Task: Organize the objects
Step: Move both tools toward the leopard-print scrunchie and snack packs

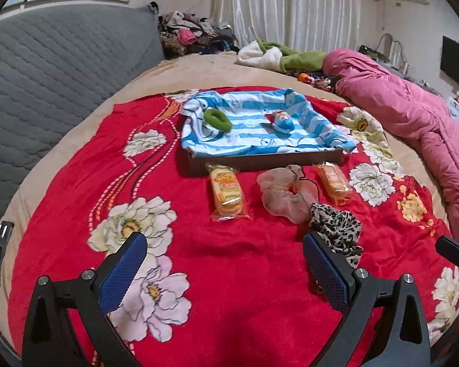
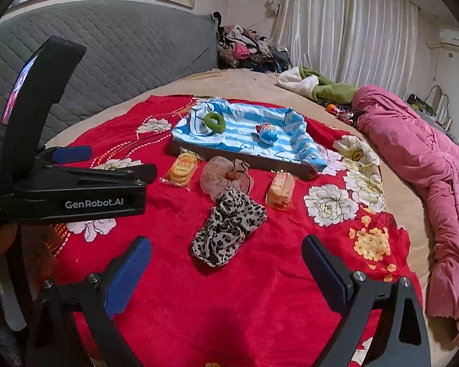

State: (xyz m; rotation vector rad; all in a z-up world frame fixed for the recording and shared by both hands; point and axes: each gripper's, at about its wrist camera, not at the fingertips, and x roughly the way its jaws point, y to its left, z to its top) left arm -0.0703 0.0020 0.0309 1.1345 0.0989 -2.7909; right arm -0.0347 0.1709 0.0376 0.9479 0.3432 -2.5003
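Note:
A dark tray [image 1: 260, 160] [image 2: 254, 160] lined with a blue-and-white striped cloth sits on the red floral blanket. Inside lie a green scrunchie [image 1: 217, 119] [image 2: 214, 121] and a blue-and-white egg toy [image 1: 281, 121] [image 2: 266, 133]. In front of the tray lie two biscuit packs [image 1: 228, 192] [image 2: 183, 168], [image 1: 335, 182] [image 2: 281, 190], a beige sheer scrunchie [image 1: 286, 191] [image 2: 226, 177] and a leopard-print scrunchie [image 1: 336, 229] [image 2: 228, 229]. My left gripper [image 1: 225, 253] [image 2: 76, 156] hovers open near the blanket's front. My right gripper [image 2: 226, 255] stands open just short of the leopard scrunchie, holding nothing.
A grey quilted headboard [image 1: 55, 70] rises on the left. A pink duvet [image 1: 413, 113] [image 2: 428, 159] lies along the right side, with a green and white cloth [image 1: 278, 55] behind the tray. Clothes are piled at the back by white curtains.

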